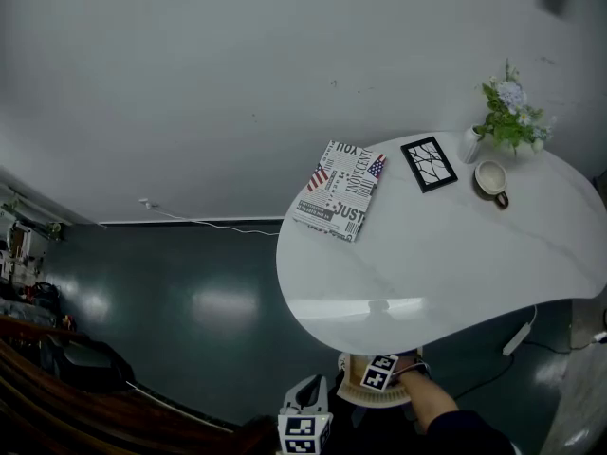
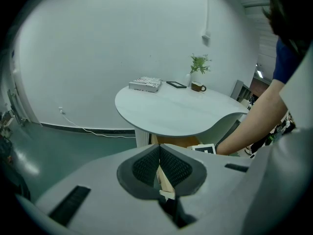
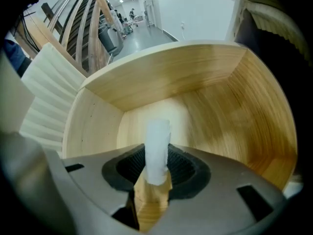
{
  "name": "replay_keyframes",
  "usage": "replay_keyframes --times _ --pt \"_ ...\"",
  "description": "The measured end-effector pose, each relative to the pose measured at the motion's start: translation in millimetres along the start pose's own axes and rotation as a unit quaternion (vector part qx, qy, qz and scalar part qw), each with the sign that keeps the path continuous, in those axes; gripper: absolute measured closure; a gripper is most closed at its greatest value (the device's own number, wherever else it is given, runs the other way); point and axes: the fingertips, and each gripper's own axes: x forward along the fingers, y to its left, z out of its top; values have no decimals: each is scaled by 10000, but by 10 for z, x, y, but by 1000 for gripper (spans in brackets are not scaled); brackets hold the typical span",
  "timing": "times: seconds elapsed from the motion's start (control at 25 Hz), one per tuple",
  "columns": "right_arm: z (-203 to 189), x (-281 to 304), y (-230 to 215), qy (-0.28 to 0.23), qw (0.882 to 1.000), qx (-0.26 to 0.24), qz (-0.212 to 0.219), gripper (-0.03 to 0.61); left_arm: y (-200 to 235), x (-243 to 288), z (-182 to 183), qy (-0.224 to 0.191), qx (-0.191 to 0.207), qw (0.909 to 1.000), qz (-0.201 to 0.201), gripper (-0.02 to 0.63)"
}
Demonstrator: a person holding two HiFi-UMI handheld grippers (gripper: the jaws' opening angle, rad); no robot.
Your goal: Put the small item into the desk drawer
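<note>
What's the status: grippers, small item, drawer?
Right gripper shut on small white item, over open wooden drawer. Left gripper shut, empty, facing white table. Nothing blocking inside visible drawer.

So I've got the small item (image 3: 157,148), a pale whitish stick-shaped piece, standing upright and pinched between the jaws of the right gripper (image 3: 157,166). It's sitting over the open desk drawer (image 3: 205,97), which is light wood with curved walls. Can't tell if it touches the drawer's bottom.
</note>
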Motion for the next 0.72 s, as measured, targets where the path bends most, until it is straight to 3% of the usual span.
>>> replay_keyframes --times 0.72 --pt "-86 168 -52 132 9999 97 -22 430 15 -5 -47 33 -249 9997 75 609"
